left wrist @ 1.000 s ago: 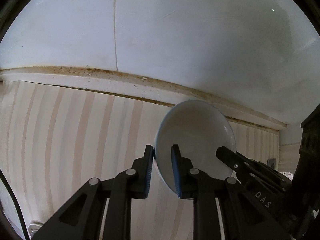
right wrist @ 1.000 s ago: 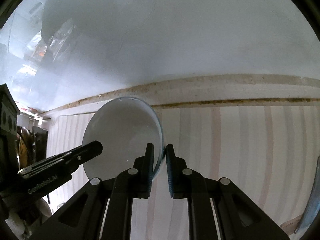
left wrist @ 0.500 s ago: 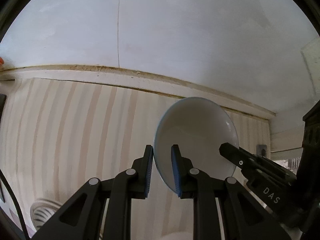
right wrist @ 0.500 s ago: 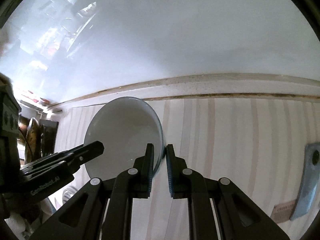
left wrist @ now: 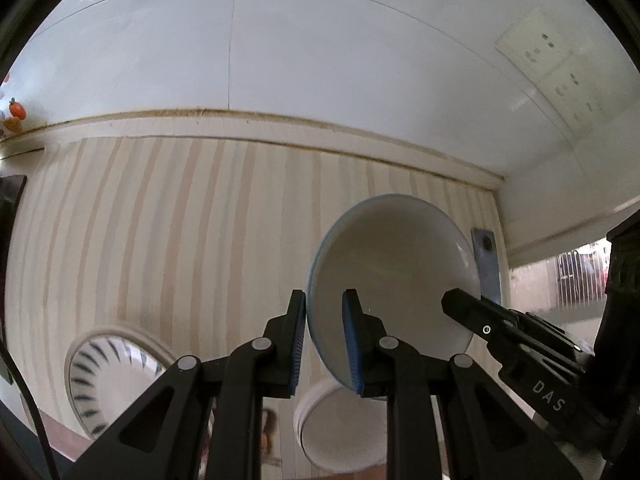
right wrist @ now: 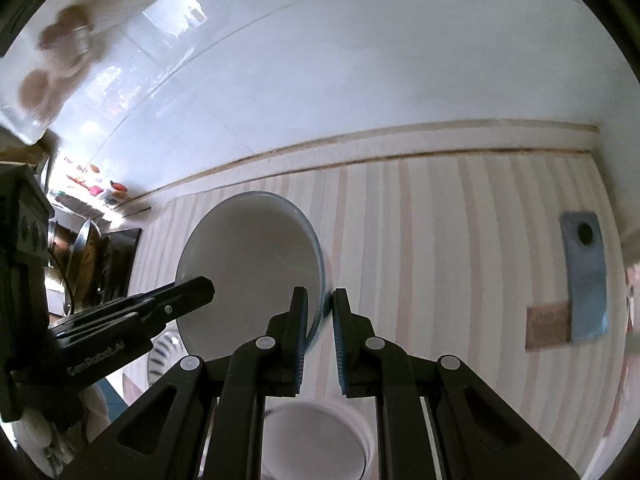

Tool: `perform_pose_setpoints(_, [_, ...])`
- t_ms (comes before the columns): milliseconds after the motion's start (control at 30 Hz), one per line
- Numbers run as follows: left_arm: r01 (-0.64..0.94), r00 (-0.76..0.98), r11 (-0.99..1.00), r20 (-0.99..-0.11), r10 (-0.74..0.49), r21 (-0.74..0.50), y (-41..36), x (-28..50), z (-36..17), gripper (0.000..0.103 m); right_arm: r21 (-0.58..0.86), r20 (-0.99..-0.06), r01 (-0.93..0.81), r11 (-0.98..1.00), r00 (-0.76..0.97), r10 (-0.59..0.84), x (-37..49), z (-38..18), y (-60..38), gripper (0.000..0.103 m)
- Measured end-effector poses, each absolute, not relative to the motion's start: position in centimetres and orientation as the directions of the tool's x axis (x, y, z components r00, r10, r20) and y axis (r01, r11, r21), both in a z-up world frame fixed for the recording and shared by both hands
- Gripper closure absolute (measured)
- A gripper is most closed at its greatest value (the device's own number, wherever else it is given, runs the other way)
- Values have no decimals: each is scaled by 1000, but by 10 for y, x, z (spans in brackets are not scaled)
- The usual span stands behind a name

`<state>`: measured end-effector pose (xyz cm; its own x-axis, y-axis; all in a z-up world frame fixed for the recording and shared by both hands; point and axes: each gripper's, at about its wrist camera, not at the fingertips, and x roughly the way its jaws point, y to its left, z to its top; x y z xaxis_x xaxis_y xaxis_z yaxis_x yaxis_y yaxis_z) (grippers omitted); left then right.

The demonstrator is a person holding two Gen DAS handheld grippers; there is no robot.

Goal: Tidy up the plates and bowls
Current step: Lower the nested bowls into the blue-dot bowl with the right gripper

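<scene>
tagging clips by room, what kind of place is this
Most likely a home kitchen counter. A striped countertop meets a glossy white tiled wall with wall sockets, dishes lie about, including a white bowl and a striped plate, and what looks like cookware hangs at the side.

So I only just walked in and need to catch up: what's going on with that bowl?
A person is holding one white bowl with both grippers at once. The left gripper pinches one side of its rim, the right gripper the opposite side, both shut on it. The bowl hangs clear above the striped counter. Below it sit another white bowl and a dark-patterned plate, both apart from the held one.
</scene>
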<state>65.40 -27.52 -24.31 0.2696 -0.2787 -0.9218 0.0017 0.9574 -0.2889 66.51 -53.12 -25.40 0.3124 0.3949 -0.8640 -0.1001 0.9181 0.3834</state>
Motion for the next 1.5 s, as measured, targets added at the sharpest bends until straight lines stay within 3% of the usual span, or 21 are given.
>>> perform_pose_setpoints(600, [85, 185, 960, -942, -279, -268, -292, 578, -259, 87, 401, -889, -2, 916, 242, 390, 540, -287, -548, 89])
perform_pose_setpoints(1500, [121, 103, 976, -976, -192, -179, -311, 563, -303, 87, 369, -919, 18, 929, 158, 362, 531, -325, -550, 89])
